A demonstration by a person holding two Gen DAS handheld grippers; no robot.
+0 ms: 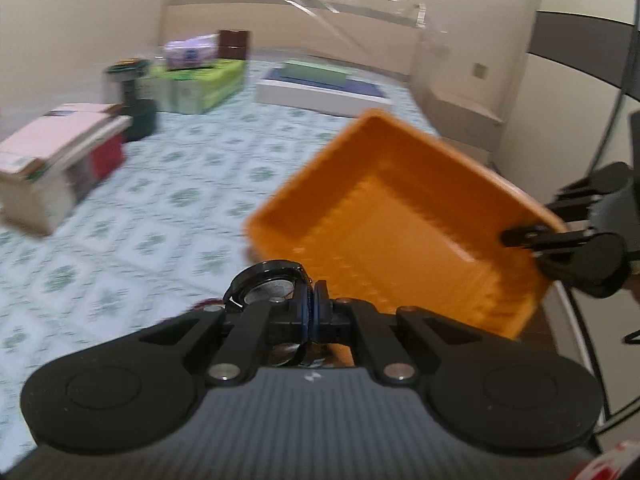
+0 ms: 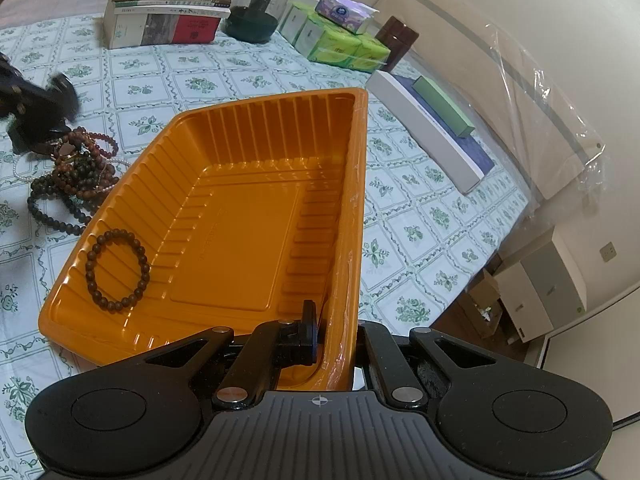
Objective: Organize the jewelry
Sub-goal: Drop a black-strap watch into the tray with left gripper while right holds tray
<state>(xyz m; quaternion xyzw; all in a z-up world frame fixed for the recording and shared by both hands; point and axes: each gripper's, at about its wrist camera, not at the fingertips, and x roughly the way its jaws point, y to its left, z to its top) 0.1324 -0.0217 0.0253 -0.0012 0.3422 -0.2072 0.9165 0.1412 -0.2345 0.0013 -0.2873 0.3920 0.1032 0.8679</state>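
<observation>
An orange plastic tray (image 2: 248, 184) is held up tilted by my right gripper (image 2: 328, 336), which is shut on its near right wall; the tray also shows in the left wrist view (image 1: 400, 216). A dark bead bracelet (image 2: 117, 270) lies inside the tray at the near left. My left gripper (image 1: 310, 312) is shut on a black wristwatch (image 1: 268, 286), just short of the tray's near corner. A pile of bead bracelets and a pearl strand (image 2: 72, 176) lies on the patterned cloth left of the tray, under the blurred left gripper (image 2: 36, 104).
Stacked books (image 2: 164, 12), a dark glass jar (image 2: 258, 8), tissue packs (image 2: 340, 36), a brown box (image 2: 396, 40) and a flat white box with a green box on it (image 2: 432, 124) stand at the back of the green-patterned cloth (image 2: 400, 208). The table edge lies to the right.
</observation>
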